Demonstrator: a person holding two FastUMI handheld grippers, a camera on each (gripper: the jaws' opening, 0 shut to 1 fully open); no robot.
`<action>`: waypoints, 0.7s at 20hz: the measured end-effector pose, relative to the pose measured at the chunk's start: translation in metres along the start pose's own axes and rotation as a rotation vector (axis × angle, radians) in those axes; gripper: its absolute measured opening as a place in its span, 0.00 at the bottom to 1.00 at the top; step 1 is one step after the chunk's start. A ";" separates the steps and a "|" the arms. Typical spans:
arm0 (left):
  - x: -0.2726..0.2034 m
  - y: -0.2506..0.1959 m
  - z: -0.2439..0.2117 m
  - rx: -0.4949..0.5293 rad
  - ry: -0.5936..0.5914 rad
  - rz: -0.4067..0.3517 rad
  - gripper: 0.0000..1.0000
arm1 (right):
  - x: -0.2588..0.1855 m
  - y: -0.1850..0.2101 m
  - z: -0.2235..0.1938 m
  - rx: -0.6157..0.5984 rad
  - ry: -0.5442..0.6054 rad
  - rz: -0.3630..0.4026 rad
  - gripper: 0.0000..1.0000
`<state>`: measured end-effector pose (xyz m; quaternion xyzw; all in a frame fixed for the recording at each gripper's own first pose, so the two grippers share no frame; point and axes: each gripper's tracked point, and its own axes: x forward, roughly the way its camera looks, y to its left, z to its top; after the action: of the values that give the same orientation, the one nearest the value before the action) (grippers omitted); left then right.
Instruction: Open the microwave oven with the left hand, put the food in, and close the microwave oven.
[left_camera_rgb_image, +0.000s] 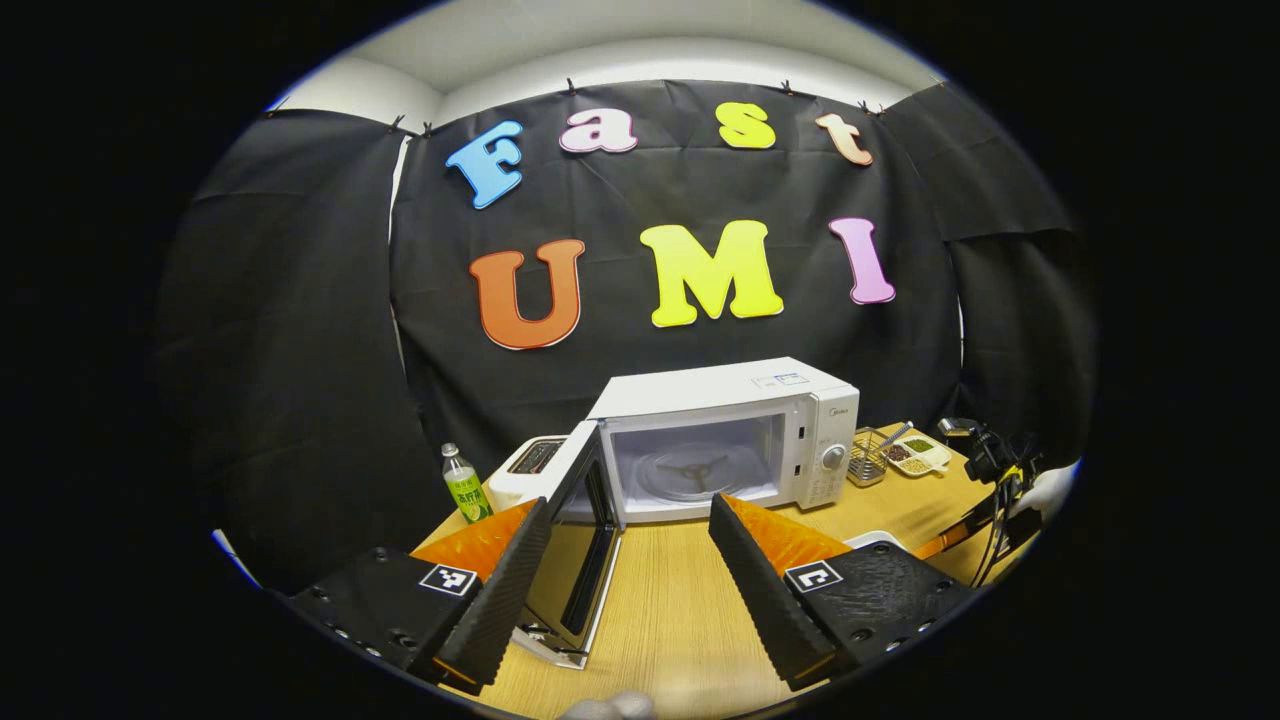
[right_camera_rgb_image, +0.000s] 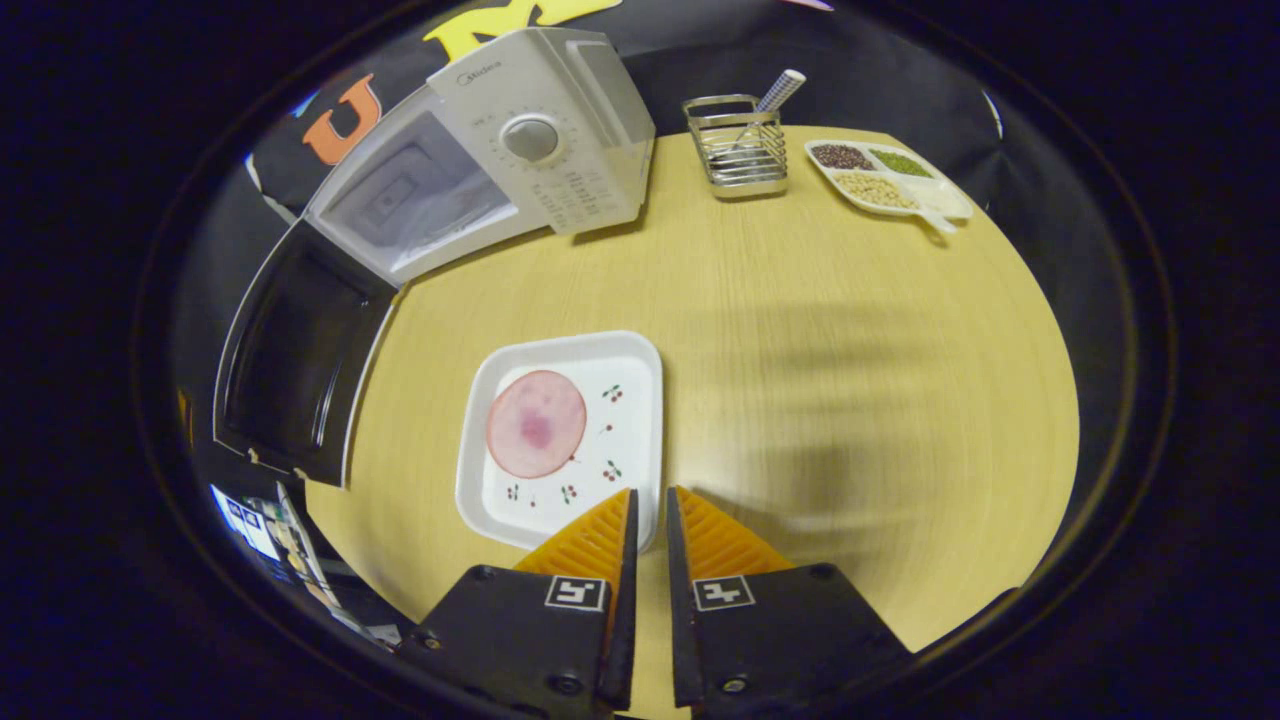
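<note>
Ribbed pads line both grippers. Left gripper (left_camera_rgb_image: 628, 540): jaws spread wide, holding nothing, with the open microwave door (left_camera_rgb_image: 585, 530) standing between the fingers, nearer the left one; contact cannot be confirmed. Right gripper (right_camera_rgb_image: 648, 525): jaws nearly pressed together with a thin gap, gripping nothing, tips just over the near edge of the white square plate (right_camera_rgb_image: 630, 400).

Food: a round pink slice of ham (right_camera_rgb_image: 536, 423) lies flat on the plate's left half. The plate rests on the wooden table (right_camera_rgb_image: 800, 330), in front of the white microwave (left_camera_rgb_image: 730, 430), apart from it.

Microwave: door swung fully open to its left; cavity and glass turntable (left_camera_rgb_image: 695, 470) exposed.

Beyond it: a wire rack (right_camera_rgb_image: 738, 145), a divided dish of beans (right_camera_rgb_image: 885, 175), a toaster (left_camera_rgb_image: 525, 465), a green-labelled bottle (left_camera_rgb_image: 465, 485)
</note>
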<state>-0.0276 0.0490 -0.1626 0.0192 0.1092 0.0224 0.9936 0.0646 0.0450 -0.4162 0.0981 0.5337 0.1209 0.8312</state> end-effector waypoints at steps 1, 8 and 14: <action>0.000 0.000 -0.001 -0.001 0.003 -0.002 0.96 | 0.003 0.000 -0.001 0.000 0.020 0.000 0.19; 0.004 0.000 -0.007 -0.042 0.012 -0.006 0.96 | 0.013 0.004 -0.006 -0.026 0.158 -0.066 0.19; 0.008 0.003 -0.015 -0.075 0.024 -0.007 0.96 | 0.016 0.007 -0.003 -0.022 0.127 -0.080 0.04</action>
<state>-0.0235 0.0528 -0.1786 -0.0188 0.1203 0.0235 0.9923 0.0682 0.0569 -0.4295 0.0596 0.5876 0.0996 0.8008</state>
